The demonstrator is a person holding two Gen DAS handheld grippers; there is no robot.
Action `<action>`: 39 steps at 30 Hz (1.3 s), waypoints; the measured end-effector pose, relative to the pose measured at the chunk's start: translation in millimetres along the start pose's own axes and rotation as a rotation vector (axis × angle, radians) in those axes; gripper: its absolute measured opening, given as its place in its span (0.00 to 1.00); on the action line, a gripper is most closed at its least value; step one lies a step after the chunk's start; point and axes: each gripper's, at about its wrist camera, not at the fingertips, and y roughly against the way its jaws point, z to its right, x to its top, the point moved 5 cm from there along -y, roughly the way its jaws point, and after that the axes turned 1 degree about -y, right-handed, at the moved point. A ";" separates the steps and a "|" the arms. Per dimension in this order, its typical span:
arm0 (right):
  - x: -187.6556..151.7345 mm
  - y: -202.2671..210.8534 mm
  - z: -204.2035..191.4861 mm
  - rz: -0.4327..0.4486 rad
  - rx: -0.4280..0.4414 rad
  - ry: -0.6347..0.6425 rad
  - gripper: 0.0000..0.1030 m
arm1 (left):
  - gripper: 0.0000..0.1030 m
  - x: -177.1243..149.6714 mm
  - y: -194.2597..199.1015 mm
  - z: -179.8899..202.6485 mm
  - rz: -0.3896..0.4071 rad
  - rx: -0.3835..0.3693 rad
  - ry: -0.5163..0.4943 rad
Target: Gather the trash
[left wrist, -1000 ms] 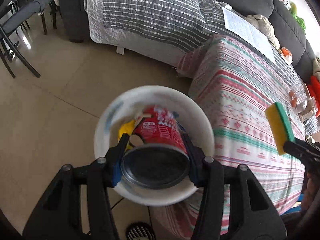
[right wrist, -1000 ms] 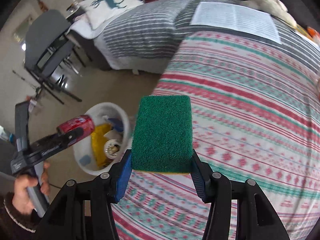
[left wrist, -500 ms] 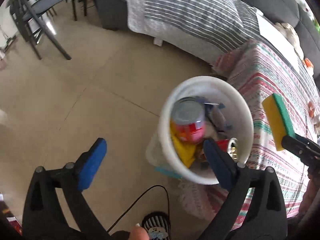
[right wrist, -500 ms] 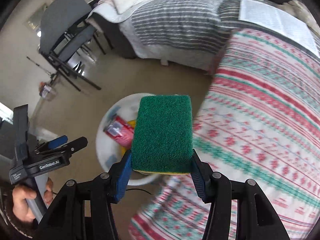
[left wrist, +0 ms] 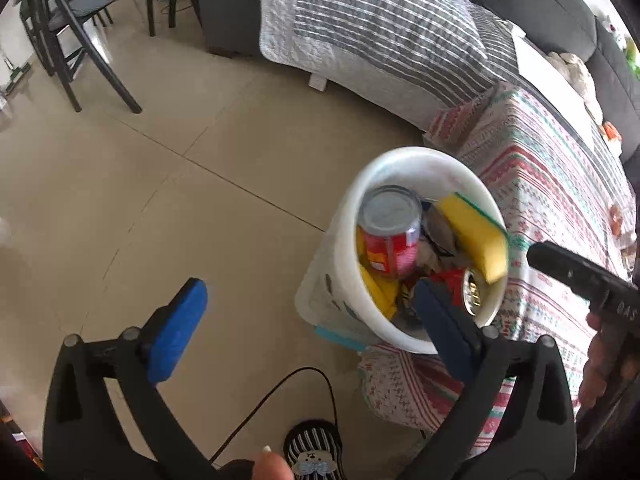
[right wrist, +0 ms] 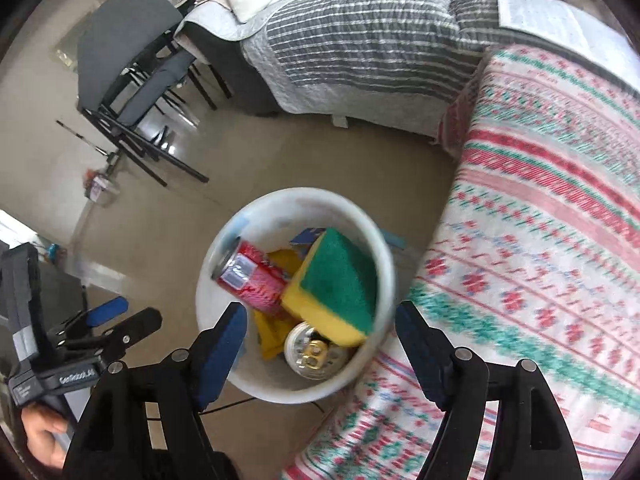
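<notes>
A white bin [left wrist: 348,216] [right wrist: 224,236] stands on the floor beside the table. Inside lie a red can [left wrist: 390,240] [right wrist: 252,280], a yellow-and-green sponge [left wrist: 474,236] [right wrist: 336,284], a second can [right wrist: 314,350] and yellow wrapping. My left gripper [left wrist: 308,324] is open and empty, low beside the bin; it shows at the left in the right wrist view [right wrist: 116,320]. My right gripper [right wrist: 320,340] is open and empty just above the bin; its body shows at the right in the left wrist view [left wrist: 580,276].
A table with a striped red-and-green cloth [right wrist: 540,240] is right of the bin. A sofa with a grey striped blanket [left wrist: 380,32] is beyond. Dark chairs [right wrist: 132,80] stand at far left. A black cable [left wrist: 280,392] lies on the tiled floor.
My left gripper opened and the red can dropped into the bin. My right gripper moved over the bin, opened, and the sponge fell in.
</notes>
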 end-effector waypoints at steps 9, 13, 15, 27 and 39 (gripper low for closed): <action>-18.9 74.9 29.3 0.091 -0.117 0.020 0.79 | 0.99 -16.1 24.6 46.5 0.040 -0.049 -0.090; -45.5 111.1 38.5 0.126 -0.170 0.041 0.82 | 0.99 -32.4 40.5 68.0 0.052 -0.043 -0.125; -61.5 127.4 43.5 0.142 -0.186 0.044 0.82 | 0.99 -42.6 49.3 78.0 0.061 -0.043 -0.146; -160.6 203.7 80.6 0.264 -0.338 -0.008 0.90 | 0.99 -114.9 96.5 147.9 0.138 -0.053 -0.236; -201.2 239.9 107.5 0.376 -0.470 -0.045 0.90 | 0.99 -142.1 121.0 172.4 0.229 -0.058 -0.191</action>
